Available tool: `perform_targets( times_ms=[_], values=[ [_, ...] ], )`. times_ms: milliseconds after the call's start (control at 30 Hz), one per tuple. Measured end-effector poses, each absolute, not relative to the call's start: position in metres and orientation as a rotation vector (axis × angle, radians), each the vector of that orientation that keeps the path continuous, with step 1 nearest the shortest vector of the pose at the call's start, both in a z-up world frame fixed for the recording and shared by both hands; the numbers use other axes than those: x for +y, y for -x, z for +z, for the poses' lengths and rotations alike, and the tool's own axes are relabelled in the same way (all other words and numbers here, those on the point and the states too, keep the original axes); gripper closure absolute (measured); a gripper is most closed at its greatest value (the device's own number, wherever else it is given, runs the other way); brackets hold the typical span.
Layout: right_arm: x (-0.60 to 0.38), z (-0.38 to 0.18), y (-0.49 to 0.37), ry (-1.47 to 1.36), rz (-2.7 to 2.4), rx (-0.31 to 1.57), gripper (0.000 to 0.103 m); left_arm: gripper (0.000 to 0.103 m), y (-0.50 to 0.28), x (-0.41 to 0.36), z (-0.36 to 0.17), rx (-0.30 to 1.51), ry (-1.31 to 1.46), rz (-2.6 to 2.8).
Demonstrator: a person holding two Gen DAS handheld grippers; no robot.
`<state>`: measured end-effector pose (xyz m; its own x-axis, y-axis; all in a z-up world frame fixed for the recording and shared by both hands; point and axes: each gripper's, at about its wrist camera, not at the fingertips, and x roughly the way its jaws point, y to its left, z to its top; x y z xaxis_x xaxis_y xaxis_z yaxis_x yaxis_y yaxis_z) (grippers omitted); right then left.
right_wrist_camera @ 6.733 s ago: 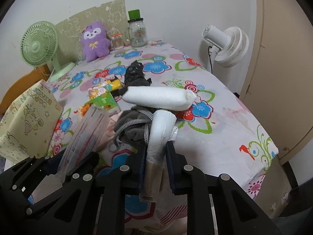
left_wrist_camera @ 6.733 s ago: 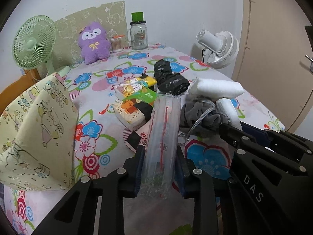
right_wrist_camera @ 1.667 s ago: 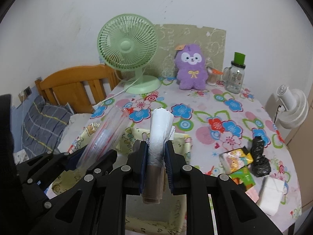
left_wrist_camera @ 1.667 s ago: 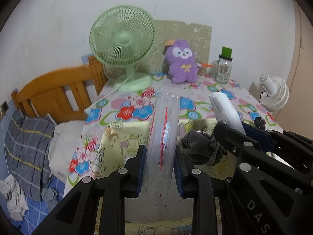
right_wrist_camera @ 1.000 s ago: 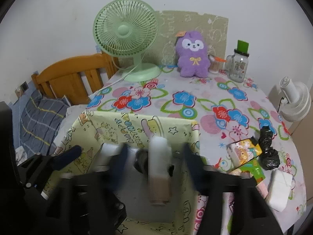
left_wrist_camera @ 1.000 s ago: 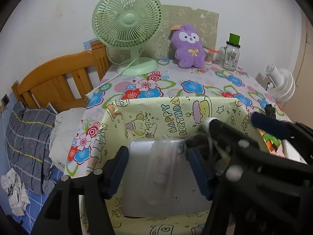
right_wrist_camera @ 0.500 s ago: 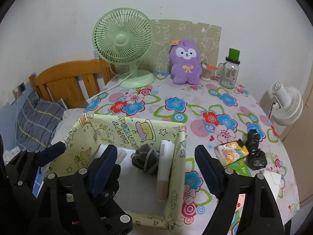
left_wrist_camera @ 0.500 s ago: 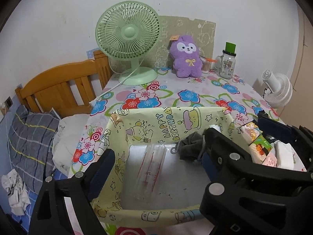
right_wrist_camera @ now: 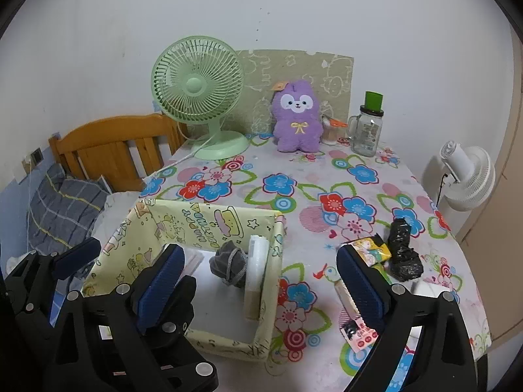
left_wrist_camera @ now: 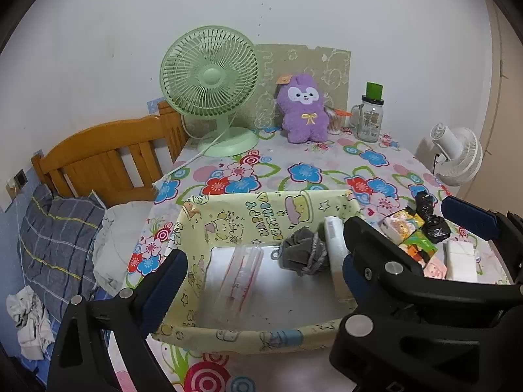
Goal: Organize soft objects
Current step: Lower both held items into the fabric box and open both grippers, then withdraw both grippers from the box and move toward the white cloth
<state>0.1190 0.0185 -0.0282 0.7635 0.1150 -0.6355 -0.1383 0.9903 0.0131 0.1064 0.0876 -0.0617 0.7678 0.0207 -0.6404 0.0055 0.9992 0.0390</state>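
With both the left gripper point(left_wrist_camera: 261, 271) and right gripper point(right_wrist_camera: 261, 274) just spread wide and empty, the white roll point(right_wrist_camera: 256, 274) leaning upright on the yellow box's point(right_wrist_camera: 209, 225) right wall may topple out, though its footing looks unclear.

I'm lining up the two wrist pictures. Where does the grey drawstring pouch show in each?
Left wrist: grey drawstring pouch right of centre, inside the yellow box, beside the white roll.
Right wrist: pouch just left of centre, in the box's right half.
Shared landmark: purple plush.
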Motion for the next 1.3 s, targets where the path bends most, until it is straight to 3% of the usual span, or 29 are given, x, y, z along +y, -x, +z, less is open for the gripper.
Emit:
perform_targets(
  times_ms=[1300],
  values=[
    [-0.075,0.010,-0.063,0.050,0.106,0.626,0.003,0.004,-0.070,-0.001,-0.033,0.646,-0.036,-0.023]
  ],
)
